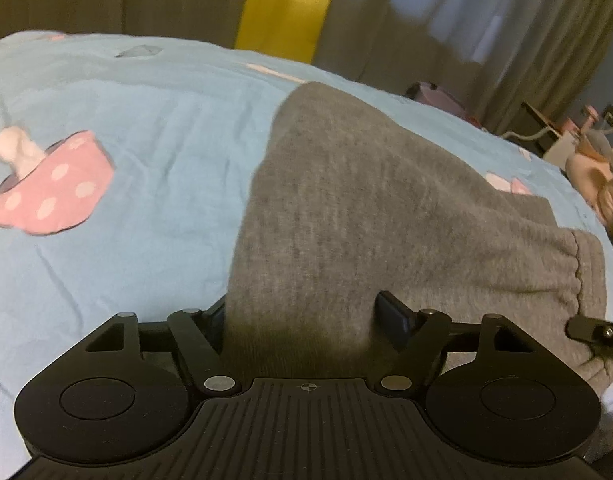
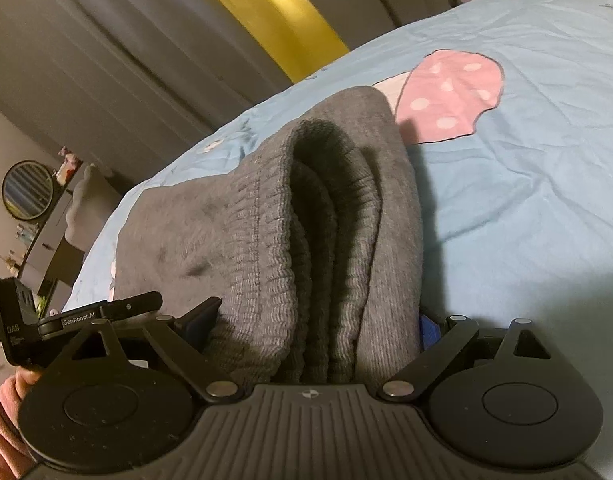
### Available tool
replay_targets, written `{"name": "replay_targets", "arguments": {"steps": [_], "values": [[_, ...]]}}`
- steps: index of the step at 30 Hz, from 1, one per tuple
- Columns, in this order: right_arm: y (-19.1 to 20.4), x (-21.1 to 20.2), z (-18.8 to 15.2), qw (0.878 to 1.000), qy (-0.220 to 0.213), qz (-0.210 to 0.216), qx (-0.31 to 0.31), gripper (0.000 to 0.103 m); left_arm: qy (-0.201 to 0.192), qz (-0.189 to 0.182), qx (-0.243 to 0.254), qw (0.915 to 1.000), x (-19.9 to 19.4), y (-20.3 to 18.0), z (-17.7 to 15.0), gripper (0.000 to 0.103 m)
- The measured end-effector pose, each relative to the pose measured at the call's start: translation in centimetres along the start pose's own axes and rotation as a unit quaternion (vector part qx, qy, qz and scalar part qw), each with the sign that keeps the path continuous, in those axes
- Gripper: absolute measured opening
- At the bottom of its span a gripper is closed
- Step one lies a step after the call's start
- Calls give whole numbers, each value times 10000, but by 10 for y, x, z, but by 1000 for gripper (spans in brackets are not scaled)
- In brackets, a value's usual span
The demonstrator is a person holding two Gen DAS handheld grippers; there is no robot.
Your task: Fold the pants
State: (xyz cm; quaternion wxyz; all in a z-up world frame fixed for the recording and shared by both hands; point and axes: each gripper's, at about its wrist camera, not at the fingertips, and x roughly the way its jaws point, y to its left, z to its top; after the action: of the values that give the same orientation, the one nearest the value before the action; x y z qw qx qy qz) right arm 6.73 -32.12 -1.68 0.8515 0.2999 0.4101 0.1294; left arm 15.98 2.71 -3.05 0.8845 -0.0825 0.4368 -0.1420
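Note:
Grey knit pants (image 1: 346,200) lie on a light blue bed sheet (image 1: 146,120). In the left wrist view a folded fold of the grey cloth fills the gap of my left gripper (image 1: 302,316), whose jaws stand wide and touch it on both sides. In the right wrist view my right gripper (image 2: 314,320) is shut on the thick, layered ribbed waistband of the pants (image 2: 266,208), which bulges up between the fingers. The two grippers are close side by side: part of the left one shows at the lower left of the right wrist view.
The sheet (image 2: 526,200) bears pink spotted mushroom patches (image 1: 54,192) (image 2: 450,96). Grey curtains and a yellow strip (image 1: 282,4) stand behind the bed. Cluttered furniture with a round mirror (image 2: 26,190) sits beyond the bed's edge. A pink sleeve (image 2: 2,420) shows at the lower left.

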Motion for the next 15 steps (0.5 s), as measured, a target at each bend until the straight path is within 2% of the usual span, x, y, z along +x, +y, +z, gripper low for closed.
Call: {"name": "replay_targets", "arguments": {"steps": [5, 7, 9, 11, 13, 15], "values": [[-8, -21, -8, 9993, -2, 19, 376, 98, -283, 236, -695, 9969, -20, 21, -9, 77], [-14, -29, -15, 9974, 15, 90, 719, 98, -320, 211, -787, 9962, -36, 27, -16, 76], [-20, -37, -23, 9941, -31, 186, 1072, 99, -189, -23, -634, 9978, -50, 30, -27, 79], [-24, -46, -28, 9907, -133, 233, 1333, 99, -16, -127, -590, 9982, -60, 33, -40, 89], [-30, -52, -32, 9815, -183, 455, 1849, 99, 174, -346, -907, 9951, -66, 39, -51, 89], [-37, -58, -38, 9718, -230, 635, 2257, 99, 291, -830, -1314, 9874, -70, 46, -58, 89]]}}
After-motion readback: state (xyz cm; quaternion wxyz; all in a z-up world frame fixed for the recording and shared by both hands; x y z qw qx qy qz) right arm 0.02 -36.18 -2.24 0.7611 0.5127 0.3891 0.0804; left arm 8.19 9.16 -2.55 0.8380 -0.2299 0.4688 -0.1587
